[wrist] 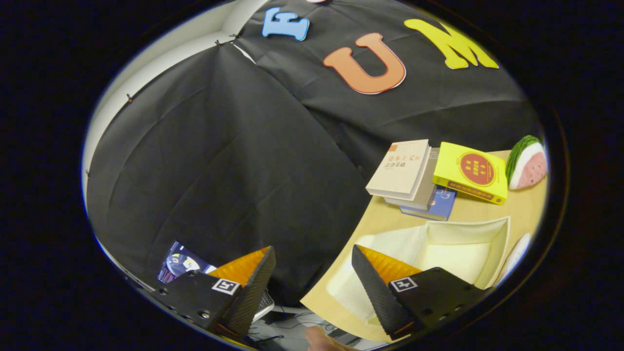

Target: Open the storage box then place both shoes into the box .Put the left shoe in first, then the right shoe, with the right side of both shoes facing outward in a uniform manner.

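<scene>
Counting it all up: one storage box [468,243], three books, one watermelon-slice toy [526,163], and the one gripper [312,261] with its two fingers. The box was a cream-white open tray sort of thing, lid off or folded back so you could see straight down into it, and the inside looked bare with plain pale walls and a soft-looking lining on the near side. It sat on the light wood bench [524,209], just beyond and partly under the right finger [378,278], whose tip overlapped the box's near corner. The jaws were wide apart with nothing between them, just the black booth cloth showing through the gap. Both fingers were black with a textured inner face and an orange panel on top, and each carried a small square marker. The left finger [251,280] hung off past the bench edge, over the dark cloth. Behind the box, toward the wall, the books were bunched together: a beige book [399,168] stacked on a blue book [441,204], and a yellow book [470,171] with a red circle on its cover right beside them. The watermelon toy was next to the yellow book. Something white and rounded [516,256] peeked out on the far side of the box, couldn't tell what it was.
</scene>
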A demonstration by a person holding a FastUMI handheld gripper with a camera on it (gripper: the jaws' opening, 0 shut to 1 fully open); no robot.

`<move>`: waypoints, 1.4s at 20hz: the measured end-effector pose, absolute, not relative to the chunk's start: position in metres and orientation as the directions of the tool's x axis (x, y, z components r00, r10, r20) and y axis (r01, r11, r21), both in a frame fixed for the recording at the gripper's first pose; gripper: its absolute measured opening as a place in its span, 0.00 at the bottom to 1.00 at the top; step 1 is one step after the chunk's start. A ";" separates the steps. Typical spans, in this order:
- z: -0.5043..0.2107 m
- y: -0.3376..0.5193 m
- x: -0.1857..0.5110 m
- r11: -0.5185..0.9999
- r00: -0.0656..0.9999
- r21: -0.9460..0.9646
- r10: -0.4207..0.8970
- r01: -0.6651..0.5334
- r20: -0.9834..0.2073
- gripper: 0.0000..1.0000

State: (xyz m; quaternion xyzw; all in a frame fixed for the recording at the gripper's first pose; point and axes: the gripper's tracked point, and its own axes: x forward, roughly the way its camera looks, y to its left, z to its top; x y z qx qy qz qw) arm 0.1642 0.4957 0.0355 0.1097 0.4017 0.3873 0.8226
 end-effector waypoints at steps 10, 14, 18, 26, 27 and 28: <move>0.024 0.350 0.163 0.799 0.507 0.358 0.589 -0.483 -0.630 0.96; 0.013 0.274 0.168 0.872 0.593 0.281 0.481 -0.402 -0.645 0.95; -0.020 0.200 0.173 0.931 0.603 0.230 0.360 -0.284 -0.712 0.95; -0.128 0.083 0.178 0.980 0.404 0.145 0.189 -0.138 -0.895 0.95; -0.143 0.073 0.180 0.986 0.390 0.109 0.150 -0.127 -0.908 0.95; -0.154 0.064 0.182 0.989 0.377 0.080 0.121 -0.123 -0.918 0.95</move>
